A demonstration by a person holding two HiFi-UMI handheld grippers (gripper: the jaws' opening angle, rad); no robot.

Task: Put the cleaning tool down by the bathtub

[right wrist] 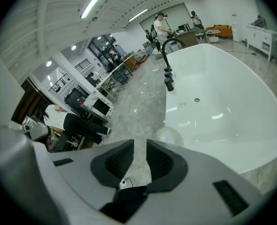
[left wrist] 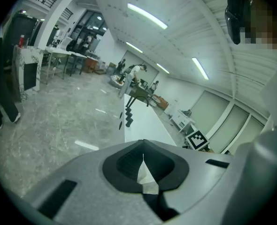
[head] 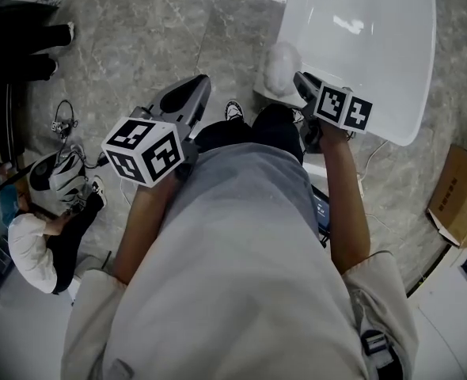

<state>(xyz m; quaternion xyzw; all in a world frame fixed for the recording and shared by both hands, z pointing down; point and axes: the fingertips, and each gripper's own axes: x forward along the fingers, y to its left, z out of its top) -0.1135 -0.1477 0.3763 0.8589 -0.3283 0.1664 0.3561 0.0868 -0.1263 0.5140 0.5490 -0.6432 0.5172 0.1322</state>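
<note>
A white fluffy cleaning tool lies on the marble floor against the near end of the white bathtub. My right gripper hovers just right of it, over the tub's edge. In the right gripper view the jaws stand apart with nothing between them, and the fluffy tool shows just beyond them beside the bathtub. My left gripper is held out over the floor to the left, away from the tool. Its jaws meet at the tips and hold nothing.
A black faucet stands at the tub's far rim. A cardboard box sits on the floor at the right. A crouching person and cables are at the left. Tables and people fill the far room.
</note>
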